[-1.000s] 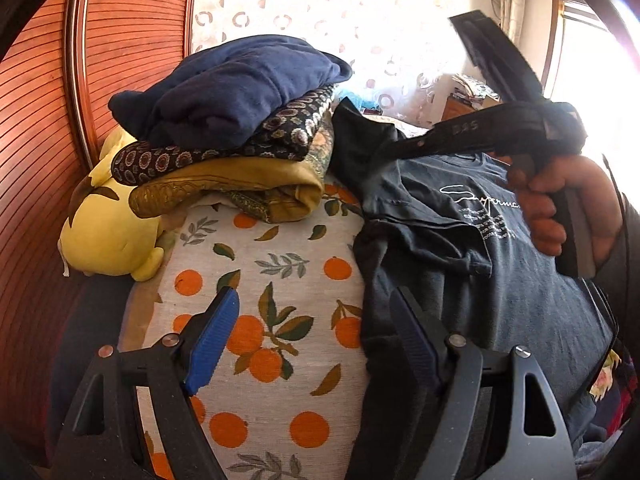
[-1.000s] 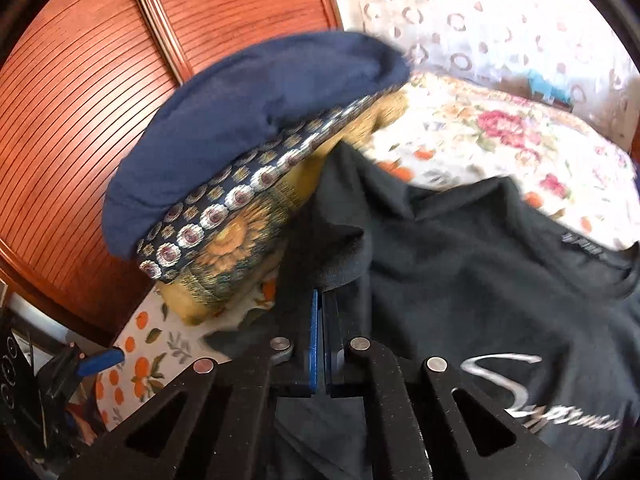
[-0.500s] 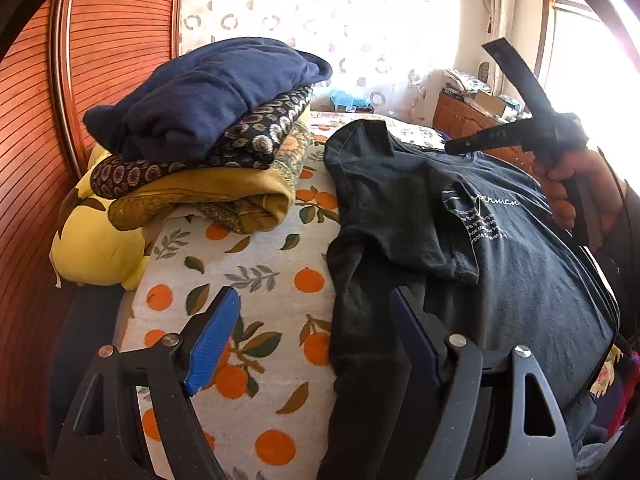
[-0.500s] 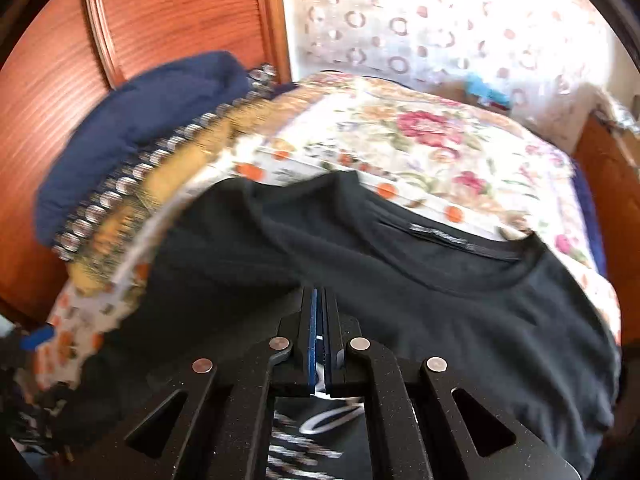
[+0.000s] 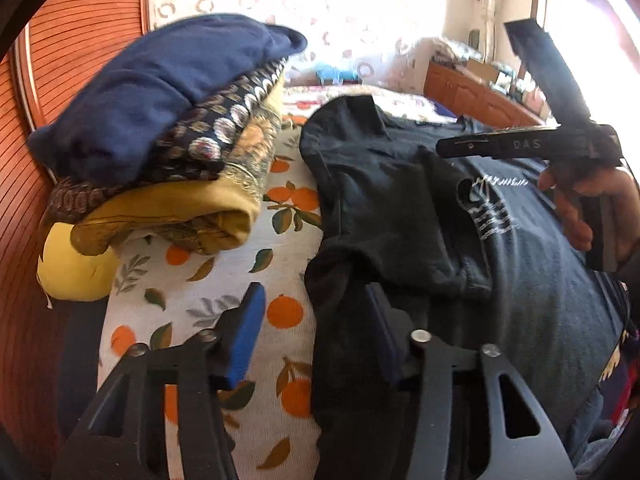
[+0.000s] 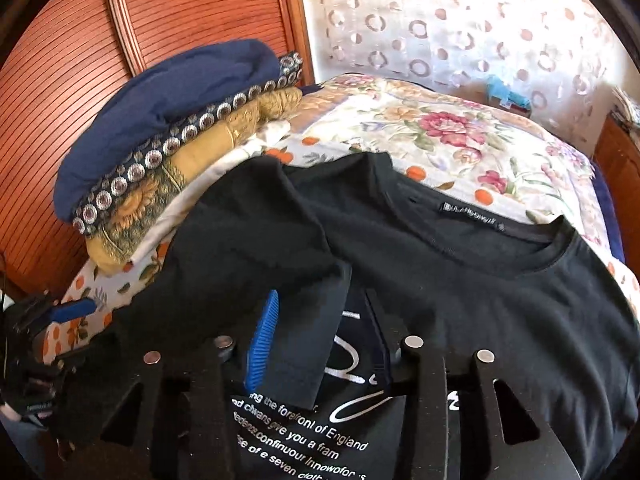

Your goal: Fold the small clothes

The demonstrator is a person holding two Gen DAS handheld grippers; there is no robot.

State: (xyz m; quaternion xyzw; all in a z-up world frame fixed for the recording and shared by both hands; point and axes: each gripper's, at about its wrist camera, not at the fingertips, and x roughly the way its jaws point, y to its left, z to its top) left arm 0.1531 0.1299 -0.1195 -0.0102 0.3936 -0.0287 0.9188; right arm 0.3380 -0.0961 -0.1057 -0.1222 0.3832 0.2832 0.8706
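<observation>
A black T-shirt [image 5: 520, 280] with white printed text lies spread on the bed; it also shows in the right wrist view [image 6: 460, 280]. Its left sleeve [image 6: 280, 264] is folded inward over the chest. My left gripper [image 5: 316, 320] is open, low over the shirt's left edge, one finger on the bedsheet side and one over the black cloth. My right gripper [image 6: 324, 332] is open above the folded sleeve and the print; it also shows in the left wrist view [image 5: 520, 146], held by a hand.
A stack of folded clothes [image 5: 160, 140], navy on top, patterned and mustard below, sits at the left by the wooden headboard [image 5: 60, 60]; it also shows in the right wrist view [image 6: 168, 128]. A yellow plush [image 5: 72, 268] lies under it. The orange-print sheet [image 5: 200, 300] covers the bed.
My right gripper carried the sleeve inward over the chest, then opened and let it go. My left gripper moved forward, closer to the shirt's left edge.
</observation>
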